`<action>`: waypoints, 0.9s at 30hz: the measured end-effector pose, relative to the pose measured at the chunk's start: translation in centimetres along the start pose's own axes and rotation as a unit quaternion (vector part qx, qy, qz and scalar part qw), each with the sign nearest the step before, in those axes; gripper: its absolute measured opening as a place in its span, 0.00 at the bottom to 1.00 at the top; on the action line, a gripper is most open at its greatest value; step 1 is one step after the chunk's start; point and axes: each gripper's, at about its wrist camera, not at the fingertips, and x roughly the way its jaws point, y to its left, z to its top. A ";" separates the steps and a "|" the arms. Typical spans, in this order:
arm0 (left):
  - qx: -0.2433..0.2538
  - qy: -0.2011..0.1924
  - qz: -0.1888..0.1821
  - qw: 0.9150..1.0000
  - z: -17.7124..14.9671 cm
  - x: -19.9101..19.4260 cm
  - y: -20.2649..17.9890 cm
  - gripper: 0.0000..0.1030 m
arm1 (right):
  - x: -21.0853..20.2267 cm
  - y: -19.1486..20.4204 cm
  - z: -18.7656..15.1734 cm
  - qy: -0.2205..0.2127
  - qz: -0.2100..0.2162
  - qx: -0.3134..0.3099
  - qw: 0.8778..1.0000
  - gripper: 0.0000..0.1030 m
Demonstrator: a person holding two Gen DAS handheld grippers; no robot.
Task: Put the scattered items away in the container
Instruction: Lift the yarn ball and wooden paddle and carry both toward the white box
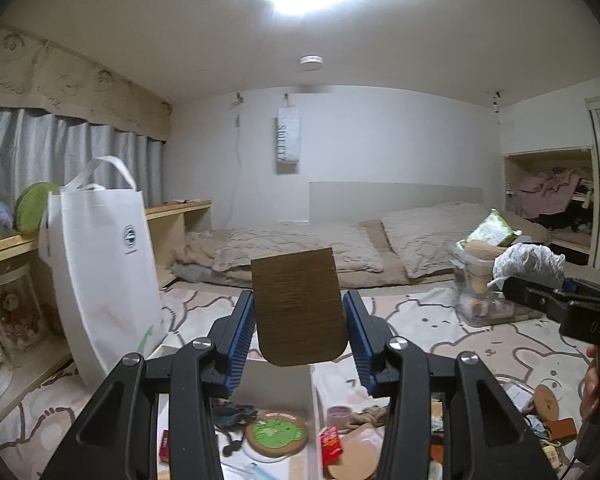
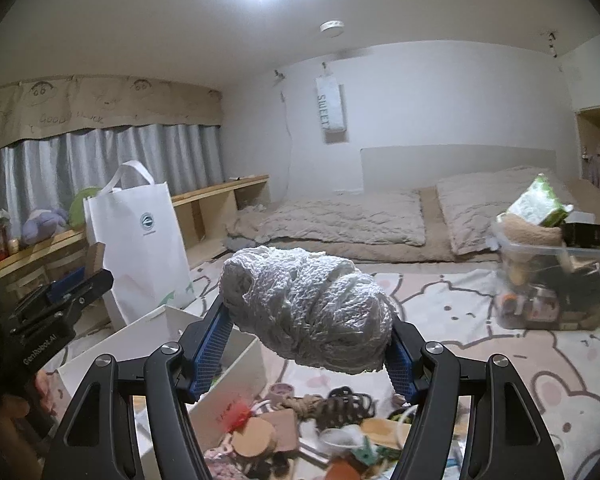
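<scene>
Up close, left gripper (image 1: pixel 300 334) has its blue pads clamped on both side edges of a brown wood-grain board (image 1: pixel 300 306), held upright and raised above the floor, rounded lower corners toward the camera. Right gripper (image 2: pixel 306 344) is closed on a crumpled white mesh bundle (image 2: pixel 308 308), jaws fairly wide because the bundle is bulky, also held in the air; the same bundle shows at the right edge of the left wrist view. Directly below and ahead of the left gripper sits a white open box (image 1: pixel 276 380), its near wall under the board; in the right wrist view it lies lower left of the right gripper. Scattered clutter on the floor beside the box: green frog coaster (image 1: pixel 277 434), red packet (image 1: pixel 331 446), round cork coasters (image 2: pixel 254 436), a pink tape roll (image 2: pixel 281 392), knotted rope (image 2: pixel 304 402), black hair ties (image 2: pixel 348 400); the rest is too blurred to name. All rests on a pink cartoon-bear mat (image 2: pixel 500 380). Further out, a white tote bag (image 1: pixel 102 264) stands upright at left, near a low wooden shelf (image 1: pixel 178 220) with plush toys on it. At right, a clear plastic bin (image 2: pixel 556 280) already full of items, green packet sticking out the top, well apart from the clutter. Beyond: beige bedding (image 1: pixel 300 248) on the floor, grey curtains (image 1: pixel 60 148), white wall with a hanging banner (image 2: pixel 331 106).
</scene>
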 end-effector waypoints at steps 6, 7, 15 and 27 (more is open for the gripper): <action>-0.021 0.002 0.038 0.999 -0.3 -0.4 2.9 0.43 | 1.8 2.3 0.1 0.011 0.026 -0.002 1.000 0.68; -0.025 0.003 0.047 0.999 -0.4 -0.4 3.4 0.43 | 2.1 2.8 0.1 0.013 0.031 -0.002 0.999 0.68; -0.049 0.015 0.076 0.996 -1.5 -0.8 6.4 0.43 | 4.8 6.6 -0.1 0.039 0.067 -0.015 0.997 0.68; -0.090 0.044 0.105 0.989 -3.6 0.4 10.6 0.43 | 9.5 11.4 -2.1 0.099 0.106 -0.047 0.988 0.68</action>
